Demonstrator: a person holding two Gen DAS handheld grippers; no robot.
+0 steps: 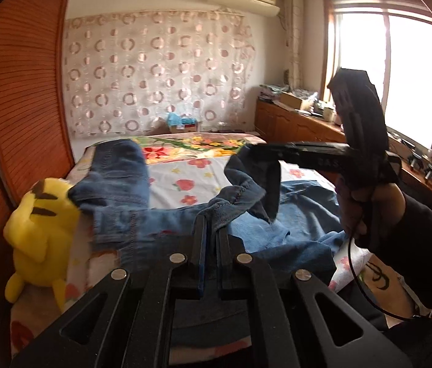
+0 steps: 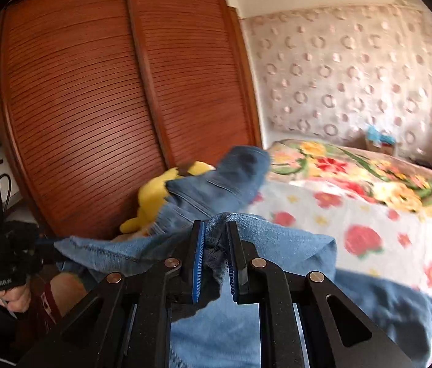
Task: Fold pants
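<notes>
A: Left hand-held gripper (image 1: 211, 224)?
B: Black fingers nearly closed, pinching a stitched hem of the blue denim pants (image 1: 170, 220), raised off the bed.
A: Right hand-held gripper (image 2: 216, 239)?
B: Blue ribbed pads (image 2: 198, 263) clamped on a bunched fold of the same denim; in the left view it holds a dark edge up, right of centre.
A: Progress?
B: Early, I'd judge. Pants lie on the floral-print bed sheet (image 1: 191, 181), one leg trailing far left toward the yellow plush toy (image 1: 42, 230). Cloth still crumpled, no flat fold showing. Still to do: lay legs together, then fold over.
A: Materials?
B: Heavy soft denim, thick seams, paler inner face, droops between grips. Plush fuzzy; slatted brown wooden wardrobe doors (image 2: 99, 92) rigid behind it.
</notes>
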